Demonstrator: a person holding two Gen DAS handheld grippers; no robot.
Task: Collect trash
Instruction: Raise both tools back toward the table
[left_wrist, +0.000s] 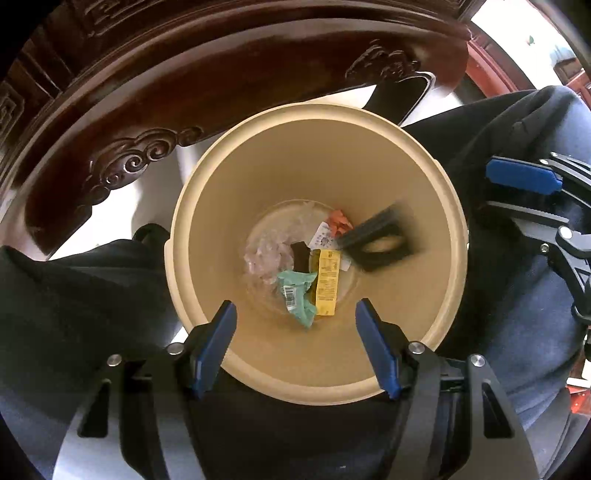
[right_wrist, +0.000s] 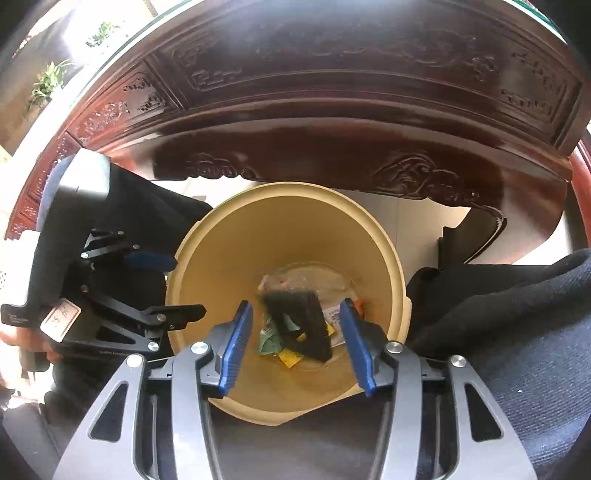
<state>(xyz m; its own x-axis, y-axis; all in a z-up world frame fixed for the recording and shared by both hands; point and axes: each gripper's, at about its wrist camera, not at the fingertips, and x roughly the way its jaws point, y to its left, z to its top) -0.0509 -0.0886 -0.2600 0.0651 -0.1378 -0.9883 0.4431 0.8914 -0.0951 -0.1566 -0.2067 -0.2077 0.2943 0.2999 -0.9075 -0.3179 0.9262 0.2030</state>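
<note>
Beige plastic bin (left_wrist: 436, 236) sits between the person's knees, holding wrappers; a blurred black piece (left_wrist: 376, 240) seems mid-drop. Left gripper (left_wrist: 295, 343) hangs spread and empty, then right gripper (right_wrist: 295, 343), also spread; best keep both clear above the rim

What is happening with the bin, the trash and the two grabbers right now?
Bin: upright, no lid, trash at the bottom.
Black piece: blurred, falling into the bin.
Wrappers: lying on the bin's bottom.
Left gripper: open, empty, above the bin.
Right gripper: open, nothing between its fingers.
</note>
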